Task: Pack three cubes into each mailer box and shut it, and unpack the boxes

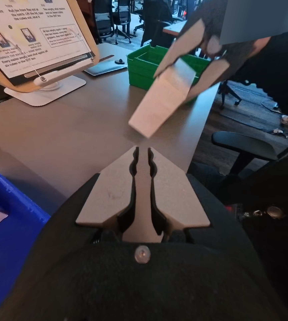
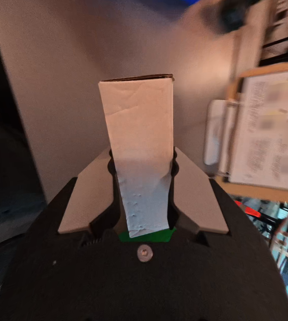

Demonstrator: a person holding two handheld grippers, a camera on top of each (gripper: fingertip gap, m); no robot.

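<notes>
The right tool (image 2: 142, 156) clamps a closed white mailer box (image 2: 137, 118), which sticks out forward past its fingertips, tilted above the counter (image 1: 70, 130). The left tool (image 1: 142, 149) hovers empty just before the box's low end, jaws slightly parted. A green bin (image 1: 143, 69) sits beyond the box, a blue bin (image 1: 4, 225) beside the left tool.

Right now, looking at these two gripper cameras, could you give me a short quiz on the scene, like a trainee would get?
1. True or false: the right gripper holds the white mailer box clear of the table.
2. Which bin stands just behind the lifted box in the left wrist view: A) green bin, B) blue bin, C) red bin?
3. Fill in: the left gripper holds ____.

Key: 1 true; 2 A; 3 nothing, its fingers are nearly together with only bare table showing between them.
</notes>
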